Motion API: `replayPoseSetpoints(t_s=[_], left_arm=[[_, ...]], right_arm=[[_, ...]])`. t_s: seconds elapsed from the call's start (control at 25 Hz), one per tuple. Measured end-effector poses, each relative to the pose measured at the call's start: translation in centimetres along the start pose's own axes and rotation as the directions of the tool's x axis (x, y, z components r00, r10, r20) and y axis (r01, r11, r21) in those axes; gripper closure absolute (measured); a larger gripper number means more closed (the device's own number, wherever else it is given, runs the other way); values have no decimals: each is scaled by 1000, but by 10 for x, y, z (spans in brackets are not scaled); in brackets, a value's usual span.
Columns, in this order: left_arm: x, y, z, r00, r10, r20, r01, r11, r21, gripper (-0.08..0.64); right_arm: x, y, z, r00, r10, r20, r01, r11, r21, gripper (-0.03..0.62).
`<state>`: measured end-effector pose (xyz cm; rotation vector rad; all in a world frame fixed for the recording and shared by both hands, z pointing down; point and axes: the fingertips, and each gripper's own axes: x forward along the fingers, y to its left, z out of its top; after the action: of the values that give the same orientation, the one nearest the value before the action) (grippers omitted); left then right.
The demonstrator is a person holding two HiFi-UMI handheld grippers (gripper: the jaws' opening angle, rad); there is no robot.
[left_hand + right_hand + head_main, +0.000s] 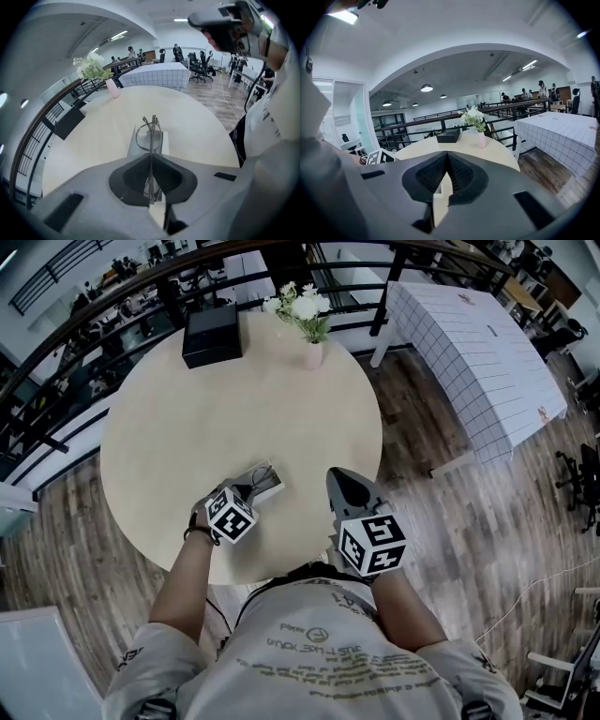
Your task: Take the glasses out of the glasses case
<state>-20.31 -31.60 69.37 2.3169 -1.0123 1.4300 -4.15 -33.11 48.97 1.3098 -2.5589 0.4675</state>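
My left gripper (pixel 151 157) is shut on a pair of thin wire-rimmed glasses (pixel 149 137), pinching the frame edge-on so one round lens stands up past the jaws. Just beyond and below them lies the open white glasses case (pixel 163 142) on the round table. In the head view the left gripper (pixel 244 495) is at the near end of the case (pixel 269 486), by the table's front edge. My right gripper (pixel 339 480) hovers to the right of the case with its jaws together and nothing between them (pixel 447 157).
The round beige table (pixel 187 418) carries a black box (pixel 211 335) at its far left and a pink vase of white flowers (pixel 310 350) at the far edge. A dark railing runs behind it. A white checked table (pixel 478 343) stands on the wooden floor to the right.
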Motion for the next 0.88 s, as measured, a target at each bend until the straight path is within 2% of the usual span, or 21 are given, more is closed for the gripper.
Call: replayPoseSetpoints(t_s=[0.16,0.28,0.36,0.48,0.68,0.88], left_arm=[[-23,-2,18,996,3,89,4,997,-77,532],[-42,2,34,987,33,159,-15,993,-115,532],[-56,5,45,976,75,203,-46,989,-143,532],[-79,11,59,949,162,269,-107,973,-206,532],[-112,17,68,894,288,344,-159,920,-357,532],[-150,22,63,818,438,374,-207,830,-519,532]], right_arm=[[7,10,3,999,37,3,-37,999,-4,578],[16,18,6,997,71,6,-71,997,-6,578],[20,23,9,996,91,9,-90,996,-5,578],[27,33,15,994,108,12,-108,994,-14,578],[40,55,23,987,157,29,-157,988,-17,578],[53,82,33,978,205,47,-204,978,-41,578]])
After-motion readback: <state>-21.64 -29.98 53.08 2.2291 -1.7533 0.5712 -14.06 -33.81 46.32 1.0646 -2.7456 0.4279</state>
